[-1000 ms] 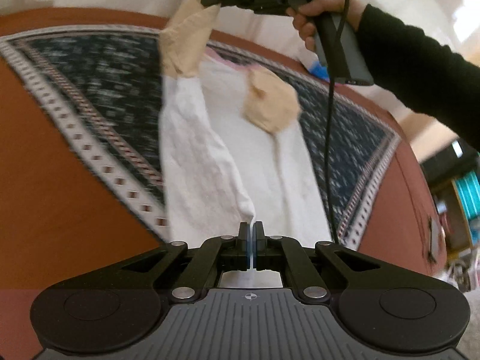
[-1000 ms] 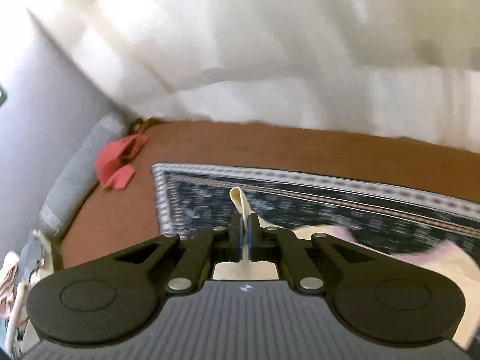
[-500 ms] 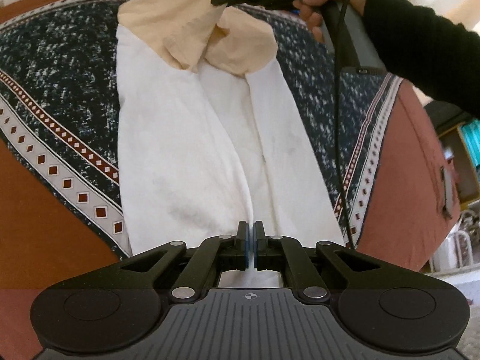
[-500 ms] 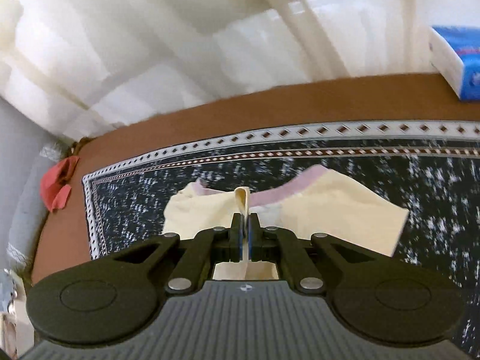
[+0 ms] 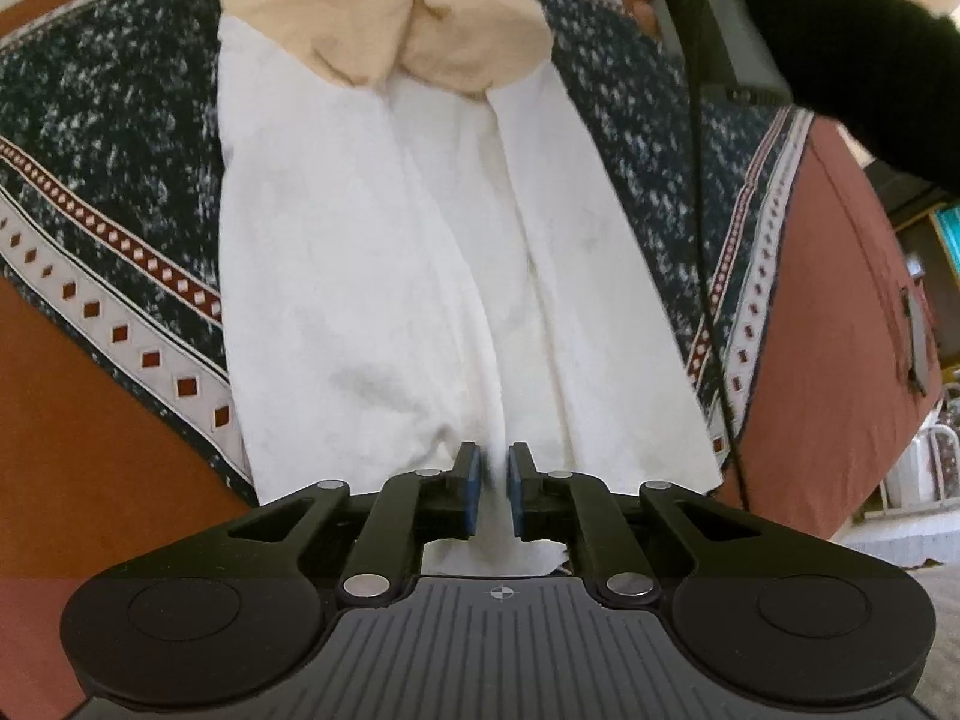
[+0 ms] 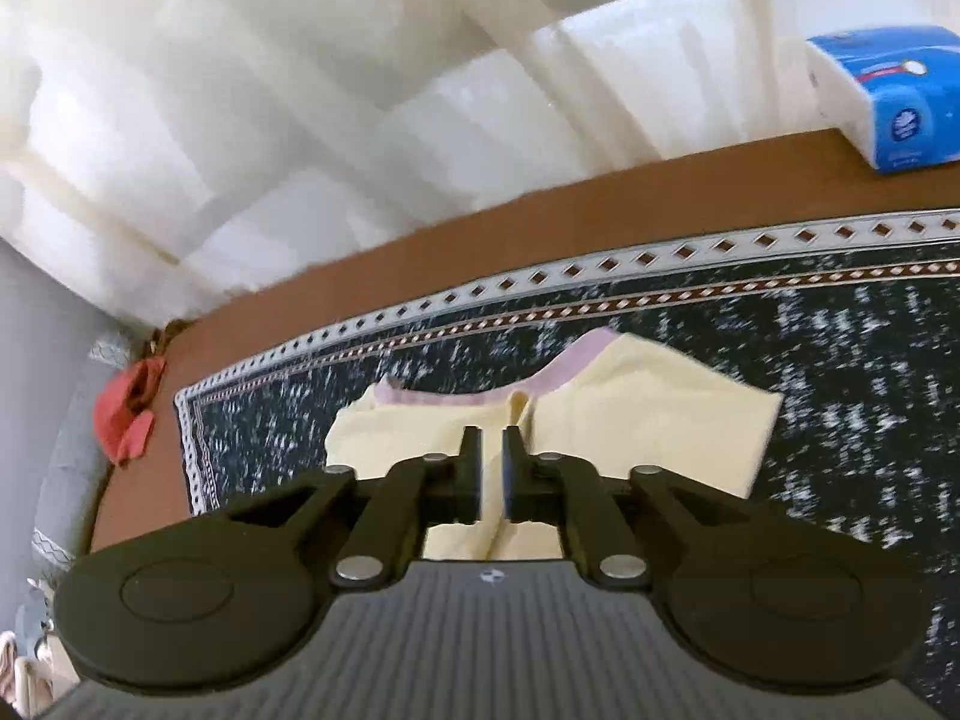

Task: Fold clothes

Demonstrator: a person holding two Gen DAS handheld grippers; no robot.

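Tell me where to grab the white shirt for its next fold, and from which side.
Grip the white shirt at its near hem, one corner per hand, coming from above at the near edge: it lies flat and long on the patterned cloth, sleeves already folded in.

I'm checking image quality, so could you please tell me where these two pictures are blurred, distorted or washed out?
Left wrist view: fisheye bends the rug border; garment fairly sharp. Right wrist view: rug speckles smear sideways, bright curtain washed out and soft.
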